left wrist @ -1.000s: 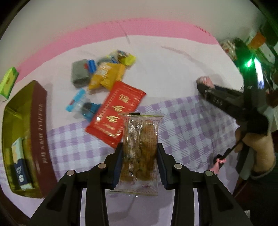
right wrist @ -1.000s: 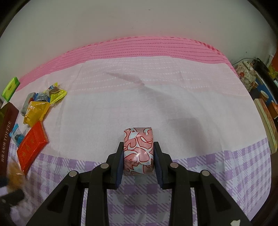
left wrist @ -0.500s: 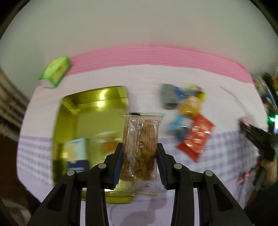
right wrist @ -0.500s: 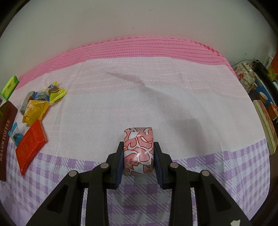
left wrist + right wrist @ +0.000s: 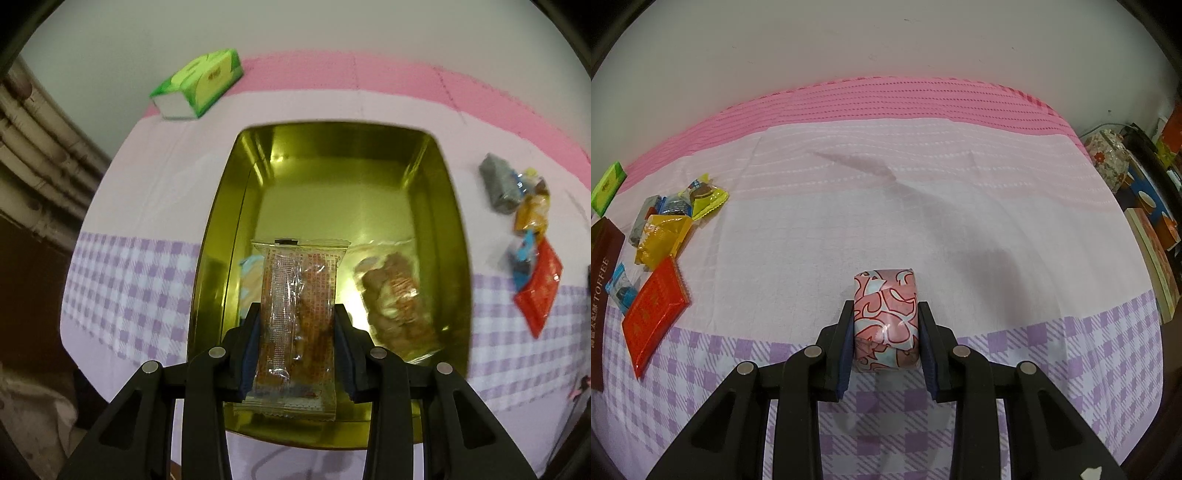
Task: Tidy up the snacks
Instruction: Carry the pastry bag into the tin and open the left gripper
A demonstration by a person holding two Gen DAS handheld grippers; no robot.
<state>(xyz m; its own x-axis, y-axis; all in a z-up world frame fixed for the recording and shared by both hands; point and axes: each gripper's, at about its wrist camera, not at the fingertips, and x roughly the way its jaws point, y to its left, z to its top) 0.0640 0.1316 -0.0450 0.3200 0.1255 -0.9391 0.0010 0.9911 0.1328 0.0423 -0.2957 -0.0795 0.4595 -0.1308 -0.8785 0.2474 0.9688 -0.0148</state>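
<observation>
Clear cracker packet point(image 5: 297, 314): upright, lengthwise, pinched at its sides above the tin.
Gold tin point(image 5: 436, 177): open, rectangular, on the cloth; holds a clear bag of brown snacks point(image 5: 397, 295) and a pale blue packet point(image 5: 250, 273).
Pink patterned packet point(image 5: 885, 319): squeezed at both sides, over the checked cloth.
Loose pile point(image 5: 661, 251): red, yellow, grey, blue wrappers, touching, right of the tin.

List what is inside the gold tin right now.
In the gold tin: a clear bag of brown snacks on the right and a light blue packet on the left, mostly hidden by the held clear snack packet.
</observation>
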